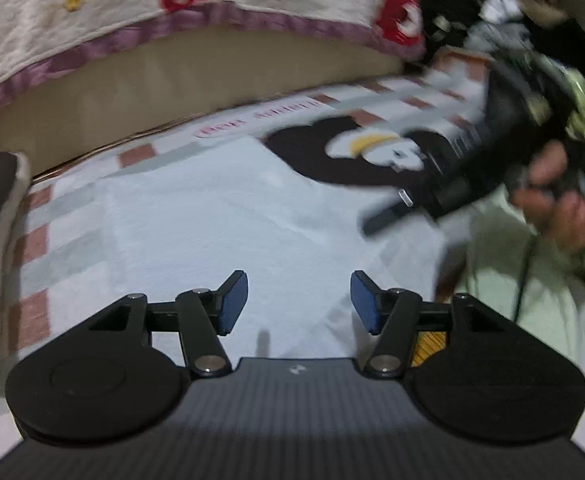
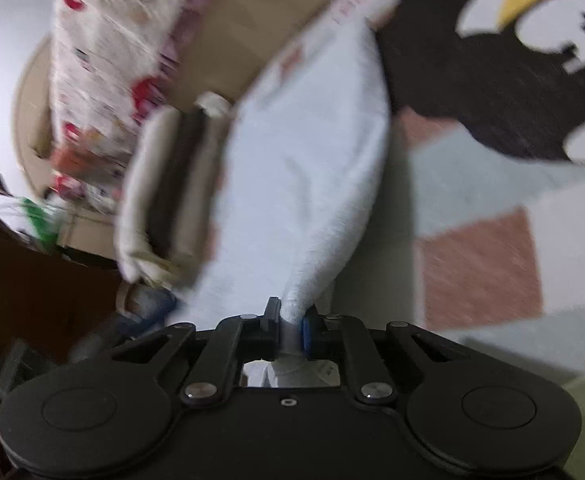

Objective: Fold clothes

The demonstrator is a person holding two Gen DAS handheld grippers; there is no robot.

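While the left tool hangs with its blue pads apart and nothing between them, a pale blue cloth lies flat beneath it on a checked rug with a penguin picture; a hand holds the right tool at the cloth's right edge. Seen from the right wrist, the right tool is clenched on a bunched corner of the cloth, which rises off the rug.
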